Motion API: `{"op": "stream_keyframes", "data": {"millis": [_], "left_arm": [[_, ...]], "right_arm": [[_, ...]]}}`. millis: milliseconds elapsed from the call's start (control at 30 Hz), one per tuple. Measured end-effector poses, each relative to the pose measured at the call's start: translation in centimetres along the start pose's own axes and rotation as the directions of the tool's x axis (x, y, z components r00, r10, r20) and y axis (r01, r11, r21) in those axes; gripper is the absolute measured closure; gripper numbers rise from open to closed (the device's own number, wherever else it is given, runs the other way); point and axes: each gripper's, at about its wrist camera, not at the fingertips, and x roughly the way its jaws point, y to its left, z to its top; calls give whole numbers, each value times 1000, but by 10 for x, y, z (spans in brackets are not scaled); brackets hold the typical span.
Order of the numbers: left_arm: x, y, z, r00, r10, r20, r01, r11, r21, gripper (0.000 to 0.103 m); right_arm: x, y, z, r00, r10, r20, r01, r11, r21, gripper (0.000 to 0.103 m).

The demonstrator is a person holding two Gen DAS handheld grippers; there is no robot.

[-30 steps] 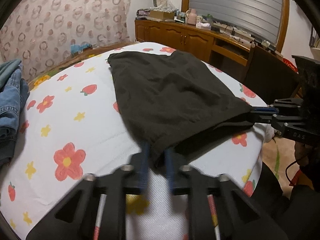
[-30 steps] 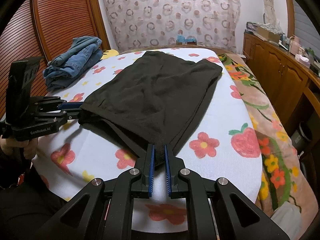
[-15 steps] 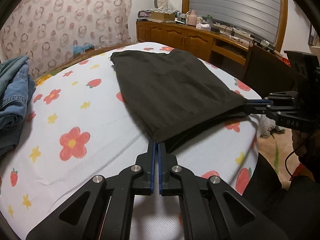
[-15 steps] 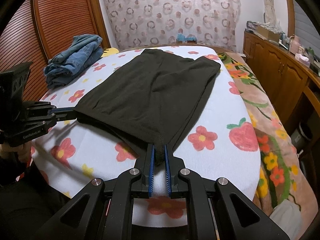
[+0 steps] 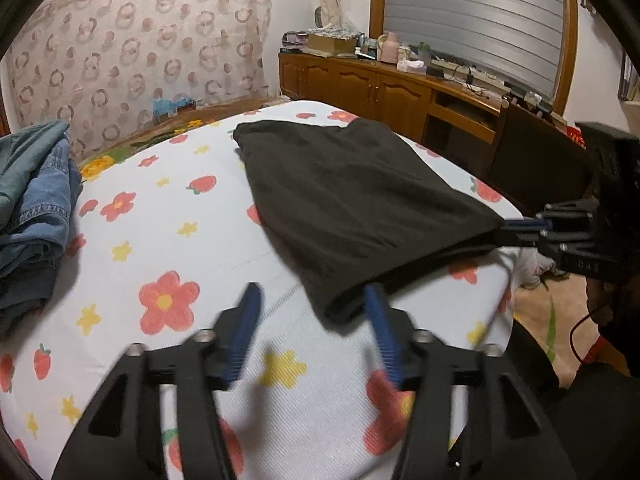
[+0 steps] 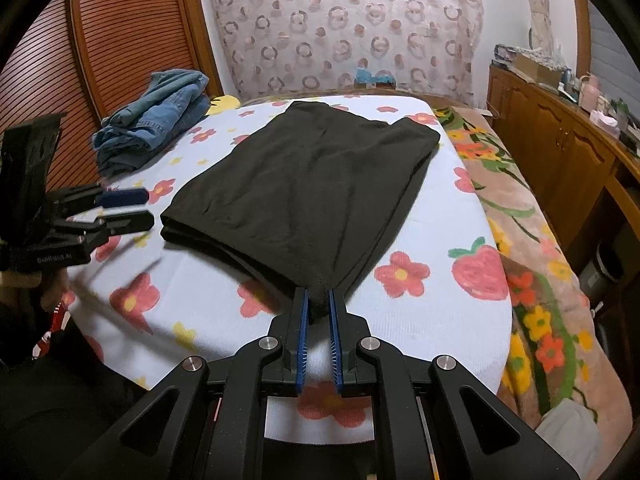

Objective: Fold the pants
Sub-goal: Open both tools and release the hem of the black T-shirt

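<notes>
The black pants [image 6: 312, 184] lie folded flat on the flowered white bed cover [image 6: 432, 320]; they also show in the left wrist view [image 5: 352, 200]. My left gripper [image 5: 314, 300] is open, its fingers apart just short of the near corner of the pants, touching nothing; in the right wrist view it [image 6: 132, 208] sits left of that corner. My right gripper [image 6: 318, 300] is shut on the other near corner of the pants; in the left wrist view it [image 5: 516, 228] pinches the cloth at the bed's right edge.
A pile of blue jeans [image 6: 156, 132] lies at the far left of the bed, also in the left wrist view [image 5: 32, 204]. A wooden cabinet [image 5: 380, 92] with clutter stands past the bed. A louvred wooden door [image 6: 100, 60] is at left. A floral blanket [image 6: 520, 208] hangs on the right side.
My left gripper has opened and let go of its corner of the pants, which now rests on the bed. My right gripper still holds its corner.
</notes>
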Motion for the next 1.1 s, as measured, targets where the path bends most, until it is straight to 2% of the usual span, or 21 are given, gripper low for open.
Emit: {"op": "stream_keyframes", "data": {"millis": [33,200,400,533,733,900,1100], "left_arm": [[1,1,3,1000,-3,4,3,1000,-3,34],[5,4,15,1000,13,26,-12,1000,-8,34],[18,6,22,1000,26,6,-26,999,-24,34],[24,6,21,1000,24,-8,-25,999,-26,34],[30,7,19,999,21,-29,-23,999,-37,34],[36,7,18,999,8,-44,-10,999,-45,34],[39,5,14,998,15,-64,-18,999,-37,34]], "right_arm": [[-1,0,0,1000,1,-1,-1,1000,-1,93],[-8,0,2,1000,5,7,-5,1000,-3,93],[-13,3,1,1000,-8,10,9,999,-34,93],[-13,0,2,1000,-1,3,1,1000,-13,93],[-19,-3,9,999,-14,37,14,1000,5,83],[-9,-12,12,997,-15,73,9,997,78,68],[12,-11,14,997,-32,67,25,995,97,68]]}}
